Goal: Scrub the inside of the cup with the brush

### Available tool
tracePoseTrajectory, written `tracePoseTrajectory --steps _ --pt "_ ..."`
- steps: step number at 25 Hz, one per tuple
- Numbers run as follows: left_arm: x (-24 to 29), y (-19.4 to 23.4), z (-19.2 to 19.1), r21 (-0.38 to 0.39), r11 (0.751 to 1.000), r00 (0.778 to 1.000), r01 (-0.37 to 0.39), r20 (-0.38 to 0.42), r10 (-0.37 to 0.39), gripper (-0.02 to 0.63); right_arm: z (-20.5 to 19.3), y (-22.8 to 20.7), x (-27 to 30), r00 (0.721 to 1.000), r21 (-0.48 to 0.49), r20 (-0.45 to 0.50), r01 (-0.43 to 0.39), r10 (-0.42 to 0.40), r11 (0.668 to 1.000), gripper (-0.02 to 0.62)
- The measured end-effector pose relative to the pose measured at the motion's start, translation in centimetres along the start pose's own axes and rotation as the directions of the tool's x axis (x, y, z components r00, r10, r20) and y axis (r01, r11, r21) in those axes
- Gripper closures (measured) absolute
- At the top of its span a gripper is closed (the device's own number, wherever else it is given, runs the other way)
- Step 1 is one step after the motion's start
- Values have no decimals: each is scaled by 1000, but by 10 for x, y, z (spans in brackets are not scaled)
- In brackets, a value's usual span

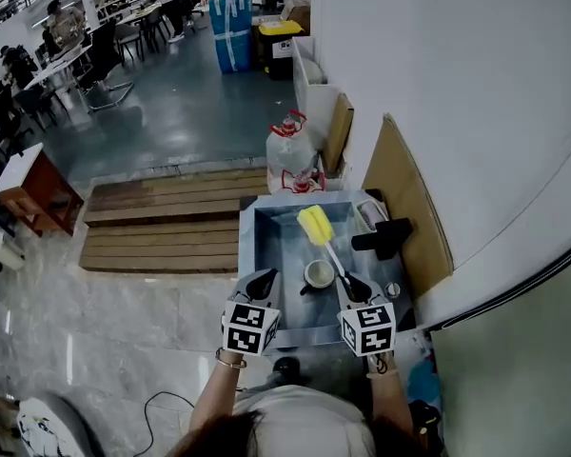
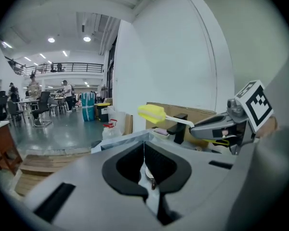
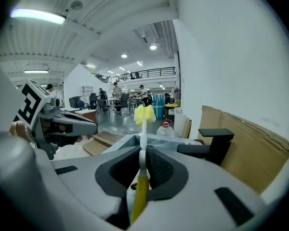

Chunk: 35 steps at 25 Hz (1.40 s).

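Note:
A white cup [image 1: 318, 274] stands upright in the steel sink [image 1: 249, 255], its handle turned toward the near left. My right gripper [image 1: 354, 286] [image 3: 142, 160] is shut on the brush's yellow-and-white handle. The brush [image 1: 315, 225] [image 3: 144, 114] slants up and away, its yellow sponge head hanging over the far part of the sink, above and beyond the cup. My left gripper [image 1: 265, 282] [image 2: 144, 153] hovers just left of the cup with its jaws together and nothing held. A sliver of the cup [image 2: 149, 176] shows below the jaws. The brush head [image 2: 151, 113] also shows in the left gripper view.
A black faucet [image 1: 385, 236] [image 3: 212, 148] reaches over the sink's right side. Cardboard [image 1: 400, 198] leans on the white wall behind it. A large water jug [image 1: 290, 155] stands past the sink's far edge. A wooden pallet [image 1: 162, 227] lies on the floor to the left.

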<state>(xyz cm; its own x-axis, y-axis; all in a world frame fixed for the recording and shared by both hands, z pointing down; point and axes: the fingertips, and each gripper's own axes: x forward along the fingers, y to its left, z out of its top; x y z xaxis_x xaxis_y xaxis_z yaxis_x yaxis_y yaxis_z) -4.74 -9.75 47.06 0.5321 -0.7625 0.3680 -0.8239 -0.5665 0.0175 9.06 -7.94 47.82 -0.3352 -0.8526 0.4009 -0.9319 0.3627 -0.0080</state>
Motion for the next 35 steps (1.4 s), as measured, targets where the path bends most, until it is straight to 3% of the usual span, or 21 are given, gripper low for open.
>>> tracePoseTrajectory --steps 12,29,35 --pt "-47 -32 10 -13 998 994 -66 85 67 598 9 13 -44 992 -38 113 -47 51 998 545" --pt "-105 -77 22 21 996 982 -90 169 85 598 15 32 -105 974 -34 222 -45 51 998 545" --pt "-127 -89 31 13 994 967 -105 234 99 598 18 38 -126 962 -51 266 -48 60 998 545"
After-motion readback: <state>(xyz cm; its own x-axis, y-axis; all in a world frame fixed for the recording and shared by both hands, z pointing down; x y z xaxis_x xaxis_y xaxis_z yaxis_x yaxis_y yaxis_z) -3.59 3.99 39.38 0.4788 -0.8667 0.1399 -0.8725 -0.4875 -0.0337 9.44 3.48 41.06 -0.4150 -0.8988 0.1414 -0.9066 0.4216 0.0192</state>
